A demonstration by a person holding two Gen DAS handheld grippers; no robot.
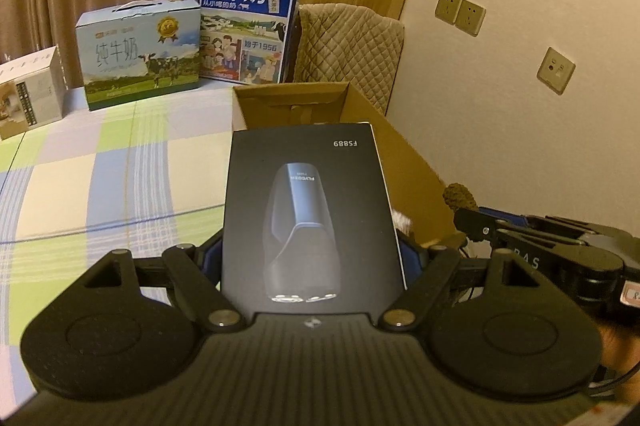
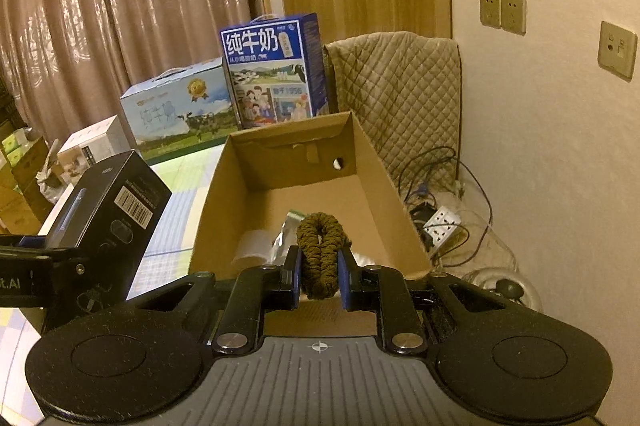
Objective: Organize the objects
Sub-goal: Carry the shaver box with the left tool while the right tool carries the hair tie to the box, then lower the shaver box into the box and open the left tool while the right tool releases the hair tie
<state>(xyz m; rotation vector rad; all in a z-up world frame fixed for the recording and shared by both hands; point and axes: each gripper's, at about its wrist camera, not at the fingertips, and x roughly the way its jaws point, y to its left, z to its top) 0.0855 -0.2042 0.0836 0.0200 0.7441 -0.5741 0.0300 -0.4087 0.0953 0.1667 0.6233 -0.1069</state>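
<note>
My left gripper (image 1: 312, 258) is shut on a black shaver box (image 1: 308, 210) marked FS889, held above the checked bed cover beside the open cardboard box (image 1: 404, 154). The shaver box also shows at the left of the right wrist view (image 2: 116, 218). My right gripper (image 2: 319, 276) is shut on a brown fuzzy hair scrunchie (image 2: 322, 250), held over the near end of the cardboard box (image 2: 384, 194). The scrunchie shows at the right of the left wrist view (image 1: 458, 196). A clear wrapped item (image 2: 256, 246) and a silvery packet (image 2: 286, 234) lie on the box floor.
Two milk cartons (image 1: 140, 50) (image 1: 248, 26) and a white box (image 1: 28, 94) stand at the far edge of the bed. A quilted cover (image 2: 400, 94) stands behind the cardboard box. A power strip (image 2: 442, 224) and cables lie on the floor by the wall.
</note>
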